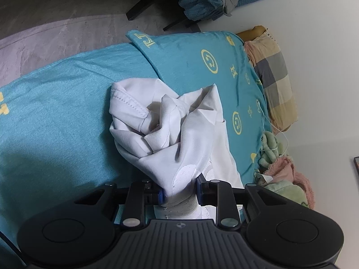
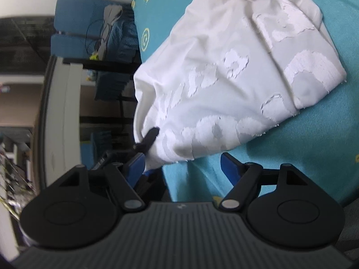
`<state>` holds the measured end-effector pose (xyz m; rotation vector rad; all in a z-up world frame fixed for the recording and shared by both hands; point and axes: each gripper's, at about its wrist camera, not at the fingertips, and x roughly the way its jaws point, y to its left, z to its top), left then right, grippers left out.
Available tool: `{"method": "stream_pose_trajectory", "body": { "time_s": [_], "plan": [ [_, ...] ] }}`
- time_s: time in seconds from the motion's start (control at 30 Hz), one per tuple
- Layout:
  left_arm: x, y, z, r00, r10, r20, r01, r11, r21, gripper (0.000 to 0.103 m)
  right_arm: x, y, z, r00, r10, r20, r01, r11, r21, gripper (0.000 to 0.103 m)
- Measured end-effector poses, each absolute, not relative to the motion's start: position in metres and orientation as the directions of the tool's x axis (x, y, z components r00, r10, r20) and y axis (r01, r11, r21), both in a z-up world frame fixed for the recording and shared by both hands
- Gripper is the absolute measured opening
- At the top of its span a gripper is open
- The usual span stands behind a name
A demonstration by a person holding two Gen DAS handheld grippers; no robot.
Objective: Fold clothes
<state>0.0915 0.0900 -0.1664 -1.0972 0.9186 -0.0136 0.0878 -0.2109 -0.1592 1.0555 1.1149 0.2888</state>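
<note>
**White shirt bunched on the teal bed cover, left claw pinching it**

On the bed, across a teal blanket (image 1: 67, 94) printed with yellow smiley faces and letters, lies a crumpled white T-shirt (image 1: 170, 123) with raised white lettering on its cloth. In the left wrist view the shirt is heaped in loose folds, a stitched hem curling over at its upper left, and its near end narrows into a gathered neck of fabric that runs down into the left claw (image 1: 180, 194). That claw is closed on the cloth: its blue-tipped pads press the bunched fabric from both sides, and the shirt rises out of the pinch toward the heap.

In the right wrist view the same shirt spreads wide over the blanket, its lettered side up, with one corner reaching the right of the picture. The right claw (image 2: 181, 163) stands open, its two blue pads well apart; the left pad sits just beside the shirt's near edge (whether it touches the cloth is hard to tell through the blur), while the right pad hangs over bare blanket. Nothing is pressed between them.

Beyond the shirt, at the head of the bed, rests a checked pillow (image 1: 276, 83) against the white wall, and near it a pile of green and pink plush toys (image 1: 280, 168).
</note>
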Motion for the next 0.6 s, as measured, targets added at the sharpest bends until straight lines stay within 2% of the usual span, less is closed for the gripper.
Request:
{"method": "stream_pose_trajectory", "body": {
  "time_s": [0.27,0.47,0.6],
  "plan": [
    [0.090,0.089,-0.166,0.650,-0.432,-0.625,-0.413,0.490,-0.768,0.027,0.089,-0.206,-0.170,0.442,0.658,-0.610,0.293,0.537,0.791,0.077],
    [0.088,0.091,-0.166,0.670,-0.450,-0.590,-0.400,0.451,-0.798,0.026,0.088,-0.218,-0.184,0.511,0.685,-0.519,0.363,0.376,0.853,0.077],
    [0.087,0.088,-0.161,0.692,-0.455,-0.560,-0.361,0.453,-0.815,0.025,0.087,-0.225,-0.194,0.548,0.666,-0.507,0.412,0.313,0.856,0.080]
  ]
}}
